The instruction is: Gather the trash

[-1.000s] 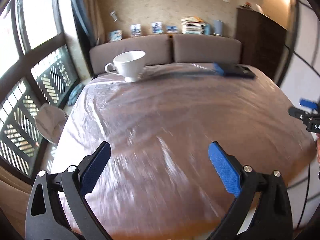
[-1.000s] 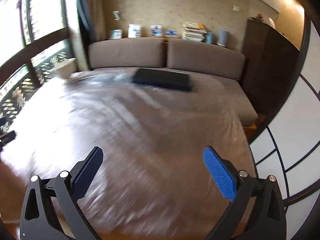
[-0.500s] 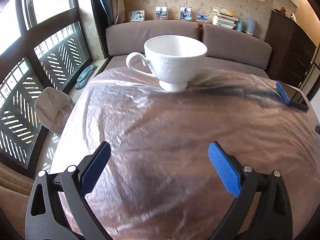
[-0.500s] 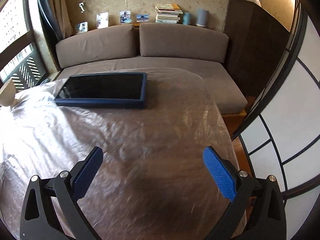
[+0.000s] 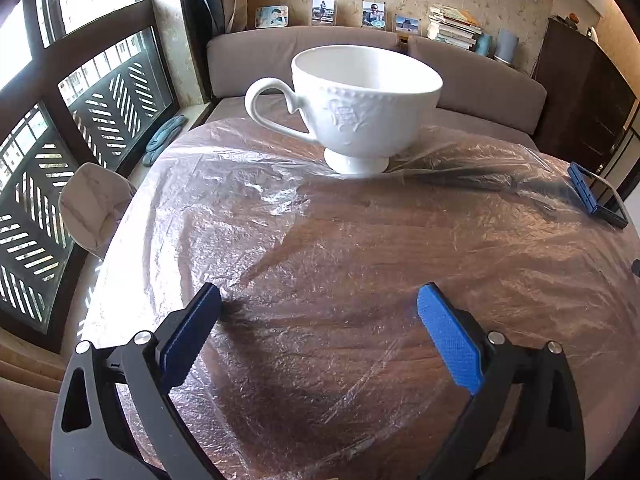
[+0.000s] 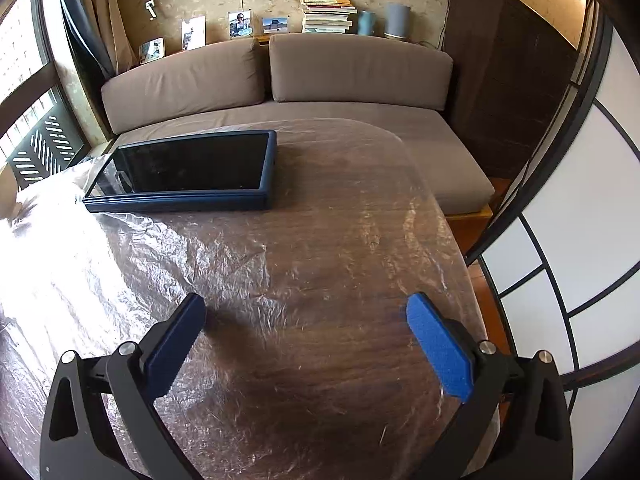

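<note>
A crinkled clear plastic sheet covers the round wooden table; the right wrist view shows the same plastic sheet. My left gripper hangs open just above the sheet, its blue pads empty, with a white footed teacup standing beyond it. Over the table's right half my right gripper is open too, holding nothing. A dark tablet in a blue case lies flat ahead of it to the left; the left wrist view catches this tablet at the far right.
A brown sofa runs behind the table, with photos and a stack of books on its ledge. A dark cabinet stands right, windows left. A grey chair sits by the table's left edge.
Both grippers have swept forward over the table and settled. The teacup now looms larger ahead of the left one and the tablet sits closer to the right one. Neither took hold of anything.
</note>
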The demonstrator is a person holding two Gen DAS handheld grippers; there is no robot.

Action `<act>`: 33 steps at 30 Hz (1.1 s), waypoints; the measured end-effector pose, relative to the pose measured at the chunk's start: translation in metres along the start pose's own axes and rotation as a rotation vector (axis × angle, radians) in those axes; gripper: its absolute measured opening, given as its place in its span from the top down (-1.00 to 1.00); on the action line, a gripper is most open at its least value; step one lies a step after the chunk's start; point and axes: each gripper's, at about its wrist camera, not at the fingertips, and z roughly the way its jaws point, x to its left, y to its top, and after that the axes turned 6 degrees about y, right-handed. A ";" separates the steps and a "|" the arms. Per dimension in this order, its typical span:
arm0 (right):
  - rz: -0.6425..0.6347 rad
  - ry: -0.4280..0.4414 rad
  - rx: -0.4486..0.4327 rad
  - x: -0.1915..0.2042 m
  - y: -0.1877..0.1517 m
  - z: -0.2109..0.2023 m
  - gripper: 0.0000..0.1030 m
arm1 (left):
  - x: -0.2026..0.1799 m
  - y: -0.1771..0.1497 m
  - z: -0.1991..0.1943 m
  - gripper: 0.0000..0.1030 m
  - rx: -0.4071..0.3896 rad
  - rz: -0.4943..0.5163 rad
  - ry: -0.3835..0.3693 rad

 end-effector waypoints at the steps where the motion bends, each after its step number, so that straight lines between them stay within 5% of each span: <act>1: 0.000 0.000 0.000 -0.001 0.001 0.001 -0.93 | 0.000 0.000 0.000 -0.97 0.001 0.002 -0.001; 33: 0.000 0.001 0.000 -0.001 0.000 0.001 -0.93 | -0.003 0.003 0.001 -0.98 0.004 -0.001 -0.005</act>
